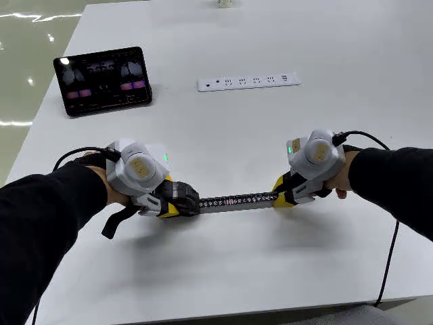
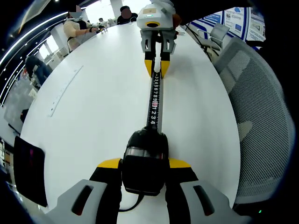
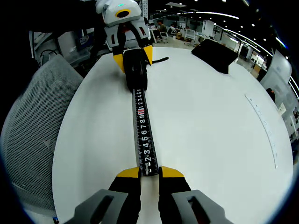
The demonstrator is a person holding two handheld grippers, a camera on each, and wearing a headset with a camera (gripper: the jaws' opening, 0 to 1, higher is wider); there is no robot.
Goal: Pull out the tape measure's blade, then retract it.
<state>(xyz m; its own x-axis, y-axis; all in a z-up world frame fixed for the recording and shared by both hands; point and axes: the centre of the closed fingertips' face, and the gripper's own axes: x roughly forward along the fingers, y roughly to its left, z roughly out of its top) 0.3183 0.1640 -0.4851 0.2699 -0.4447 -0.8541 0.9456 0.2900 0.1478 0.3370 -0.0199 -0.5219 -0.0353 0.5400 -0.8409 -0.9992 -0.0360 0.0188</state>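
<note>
White office table (image 1: 270, 47): left fingers (image 2: 110, 164) clamp tape measure (image 2: 145, 161), right fingers (image 3: 129, 173) pinch its blade (image 3: 142, 130).

Open-plan office: long white table (image 1: 223, 264), mesh chair (image 2: 261, 112), seated people (image 2: 80, 28) beyond, ceiling light rows (image 3: 219, 15).

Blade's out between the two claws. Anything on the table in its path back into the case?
Nothing visible. The blade runs straight over bare table from the right claw at its tip to the case in the left claw. The power strip and tablet lie well off to the side.
</note>
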